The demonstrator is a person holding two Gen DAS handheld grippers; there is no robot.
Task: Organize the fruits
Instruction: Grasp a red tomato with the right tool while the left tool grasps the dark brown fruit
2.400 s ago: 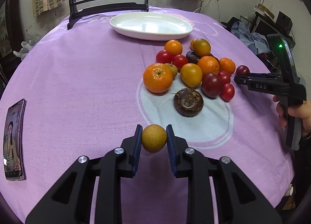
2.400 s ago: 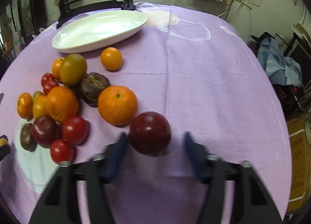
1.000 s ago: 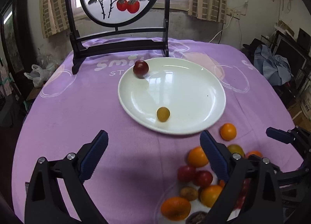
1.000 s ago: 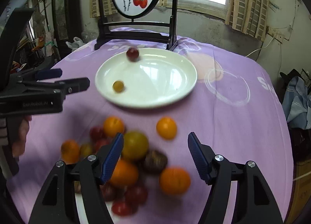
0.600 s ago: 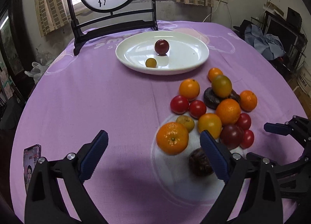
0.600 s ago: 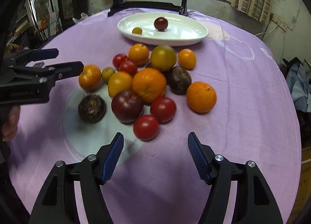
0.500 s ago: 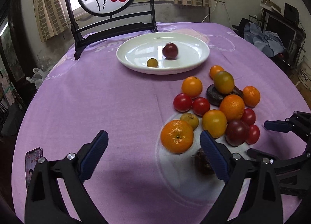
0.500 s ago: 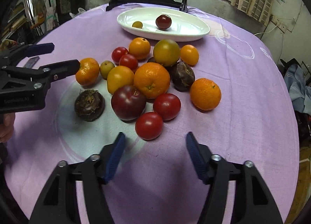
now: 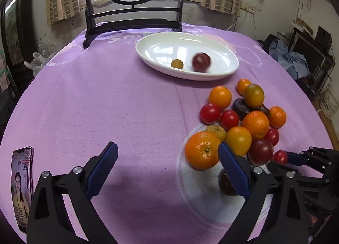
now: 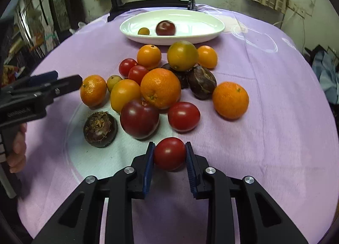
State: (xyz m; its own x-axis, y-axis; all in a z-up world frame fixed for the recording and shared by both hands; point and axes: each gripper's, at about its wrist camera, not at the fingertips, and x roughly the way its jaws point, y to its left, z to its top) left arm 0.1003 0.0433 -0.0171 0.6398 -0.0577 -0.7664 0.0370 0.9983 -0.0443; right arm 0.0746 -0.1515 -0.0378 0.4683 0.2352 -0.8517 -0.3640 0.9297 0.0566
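Note:
On the purple tablecloth lies a pile of oranges, red tomatoes, a dark plum and brown rough-skinned fruits. My right gripper is at the pile's near edge. Its jaws are closing, and both pads press on a red tomato. My left gripper stands wide open and empty, with a large orange just ahead of its right finger. The white plate at the back holds a blurred dark plum and a small yellow-green fruit.
A phone lies near the table's left edge. A dark wooden stand with a round painted panel rises behind the plate. A hand holds the left gripper's handle. Bare cloth stretches left of the pile.
Both grippers dropped toward the fruit pile. The right jaws closed from wide open onto the nearest red tomato. The plum in the plate rolled to the right.

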